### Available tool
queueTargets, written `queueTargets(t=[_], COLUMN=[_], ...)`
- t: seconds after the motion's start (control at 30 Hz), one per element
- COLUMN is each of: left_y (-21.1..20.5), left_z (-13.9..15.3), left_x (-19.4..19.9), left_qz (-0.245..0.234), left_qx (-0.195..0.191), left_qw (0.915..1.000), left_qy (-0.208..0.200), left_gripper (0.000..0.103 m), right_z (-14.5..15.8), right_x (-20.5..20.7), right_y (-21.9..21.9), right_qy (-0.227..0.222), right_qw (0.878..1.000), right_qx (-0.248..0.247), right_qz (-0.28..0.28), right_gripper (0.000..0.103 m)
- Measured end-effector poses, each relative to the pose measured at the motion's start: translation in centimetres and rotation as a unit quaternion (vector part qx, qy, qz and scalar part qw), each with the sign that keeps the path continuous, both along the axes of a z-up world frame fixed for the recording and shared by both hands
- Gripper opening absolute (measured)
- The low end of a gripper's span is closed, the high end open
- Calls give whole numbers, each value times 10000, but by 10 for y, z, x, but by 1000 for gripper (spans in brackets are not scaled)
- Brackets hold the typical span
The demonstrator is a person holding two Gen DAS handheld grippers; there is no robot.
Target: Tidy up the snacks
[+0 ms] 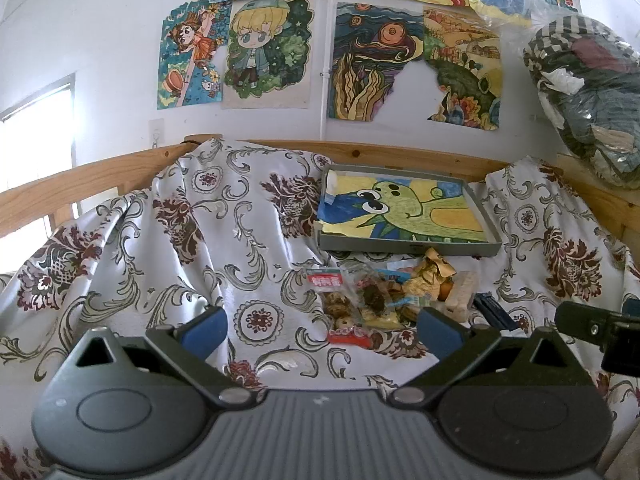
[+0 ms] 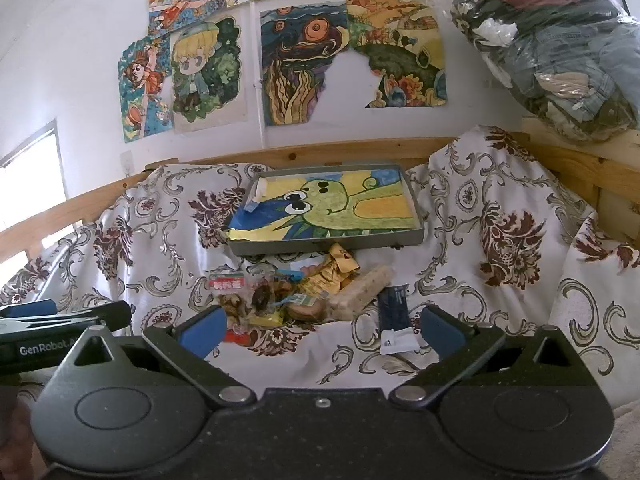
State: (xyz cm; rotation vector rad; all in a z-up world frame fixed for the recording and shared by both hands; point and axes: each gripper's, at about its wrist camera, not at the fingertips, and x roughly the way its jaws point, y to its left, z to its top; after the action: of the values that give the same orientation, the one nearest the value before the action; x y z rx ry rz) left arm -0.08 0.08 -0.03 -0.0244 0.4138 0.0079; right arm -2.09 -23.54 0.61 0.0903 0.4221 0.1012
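Observation:
A heap of wrapped snacks (image 1: 384, 296) (image 2: 292, 288) lies on the patterned cloth, just in front of a shallow grey tray (image 1: 404, 246) (image 2: 320, 246) lined with a frog drawing. The heap holds a red-labelled clear bag (image 1: 326, 282) (image 2: 227, 282), gold wrappers (image 1: 430, 270) (image 2: 332, 272), a pale bar (image 1: 462, 294) (image 2: 366, 290) and a dark blue packet (image 1: 494, 310) (image 2: 394, 316). My left gripper (image 1: 320, 330) is open and empty, short of the heap. My right gripper (image 2: 320, 330) is open too, nothing between its blue pads (image 2: 202, 330).
The floral cloth (image 1: 200, 240) (image 2: 500, 240) drapes over a wooden bed rail (image 1: 80, 184) (image 2: 580, 164). Drawings (image 1: 360, 60) cover the wall behind. A clear bag of clothes (image 1: 588, 92) (image 2: 560, 48) sits at the upper right. Each gripper's side shows at the other view's edge.

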Motion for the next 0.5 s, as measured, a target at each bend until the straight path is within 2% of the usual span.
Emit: queueTargets(t=[0.5], left_y=[0], left_z=[0], left_x=[0], left_qz=[0], left_qx=[-6], left_qw=[10000], left_qy=[1], left_gripper=[103], right_z=[0], right_x=[0], right_y=[1], right_qy=[-2], right_qw=[10000], right_qx=[16], right_qz=[-2], right_gripper=[102])
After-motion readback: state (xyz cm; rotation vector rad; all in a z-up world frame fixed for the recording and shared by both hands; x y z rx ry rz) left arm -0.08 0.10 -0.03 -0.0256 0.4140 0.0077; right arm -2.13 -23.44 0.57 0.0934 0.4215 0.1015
